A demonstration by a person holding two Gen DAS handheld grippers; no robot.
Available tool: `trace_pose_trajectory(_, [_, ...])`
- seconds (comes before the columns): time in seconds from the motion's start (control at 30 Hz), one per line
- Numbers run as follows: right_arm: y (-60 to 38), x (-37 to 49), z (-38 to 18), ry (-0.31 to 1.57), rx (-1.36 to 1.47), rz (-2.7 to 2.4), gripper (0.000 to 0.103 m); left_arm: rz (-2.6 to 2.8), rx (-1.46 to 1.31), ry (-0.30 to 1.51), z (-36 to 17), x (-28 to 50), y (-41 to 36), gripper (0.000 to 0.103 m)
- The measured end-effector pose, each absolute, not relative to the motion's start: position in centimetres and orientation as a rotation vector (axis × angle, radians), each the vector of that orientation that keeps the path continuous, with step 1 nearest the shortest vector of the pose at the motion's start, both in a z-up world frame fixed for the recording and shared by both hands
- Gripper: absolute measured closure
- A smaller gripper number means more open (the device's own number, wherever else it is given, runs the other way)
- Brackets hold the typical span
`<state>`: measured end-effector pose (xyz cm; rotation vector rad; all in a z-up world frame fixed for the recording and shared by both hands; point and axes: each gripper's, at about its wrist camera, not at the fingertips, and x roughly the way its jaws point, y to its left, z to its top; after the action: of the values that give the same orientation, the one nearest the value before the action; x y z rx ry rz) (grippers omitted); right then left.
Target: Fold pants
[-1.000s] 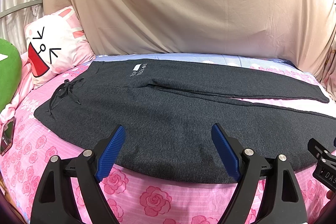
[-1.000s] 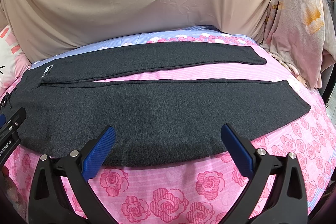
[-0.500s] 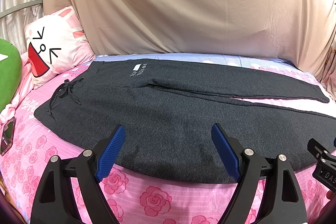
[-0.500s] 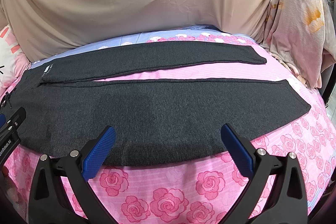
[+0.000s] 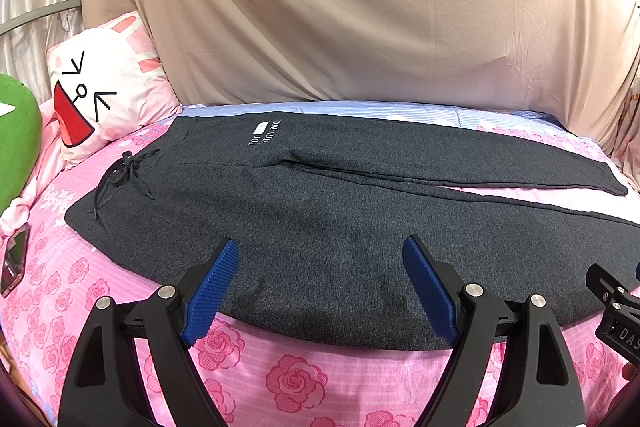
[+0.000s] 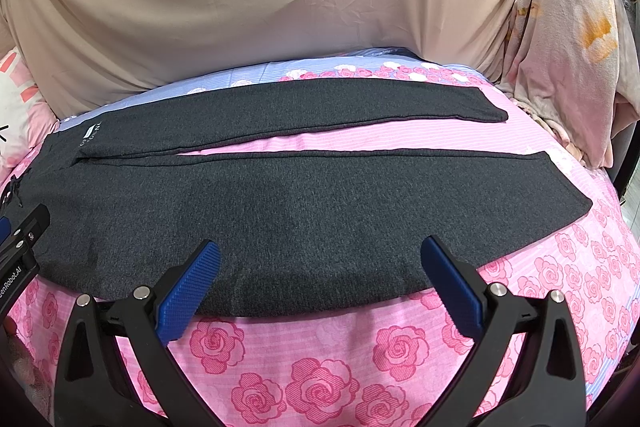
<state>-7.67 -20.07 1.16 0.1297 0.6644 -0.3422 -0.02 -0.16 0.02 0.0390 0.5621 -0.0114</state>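
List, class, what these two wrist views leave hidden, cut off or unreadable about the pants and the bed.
- pants: near hem behind the left hand-held gripper, left view.
- White logo print: too small to read, right view.
- Dark flat object: cut off by the left edge, left view; unidentifiable.
- right hand-held gripper: covers part of the near edge, right view.

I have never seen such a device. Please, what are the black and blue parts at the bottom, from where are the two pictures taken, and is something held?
Each picture comes from a camera mounted on a hand-held gripper, looking forward along its two fingers. The black arms with blue pads are those fingers: the left gripper in one view, the right gripper in the other. Both are open and hold nothing. Dark grey pants lie flat on a pink rose bedsheet, unfolded, legs slightly apart. The left view shows the waist with its drawstring and a cartoon pillow; the right view shows the leg ends.
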Motion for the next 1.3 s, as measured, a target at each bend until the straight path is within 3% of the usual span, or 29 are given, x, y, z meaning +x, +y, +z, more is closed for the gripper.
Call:
trace_pose_trajectory(0.1, [-20.1,-7.7,1.1,0.665,0.131,-0.341,0.005,-0.010,0.037,0.561,0.0,-0.1,-0.2,0.016])
trace_pose_trajectory(0.43, [-24.0,-8.4,0.9,0.693,0.166,-0.218,0.005,-0.064,-0.105,0.611,0.1,0.2,2.8,0.016])
trace_pose_trajectory(0.7, [-36.3,-6.1,1.3,0.682,-0.013,-0.392,0.005,-0.013,0.057,0.537,2.3,1.8,3.9,0.016])
trace_pose_trajectory(1.03, [-50.6,3.6,1.3,0.768,0.151,-0.413,0.005,0.119,0.071,0.618,5.6,14.9,12.1,0.016])
trace_pose_trajectory(1.3, [-55.3,9.5,0.2,0.820,0.195,-0.389,0.005,0.264,0.001,0.722,5.1,26.9,20.6,0.016])
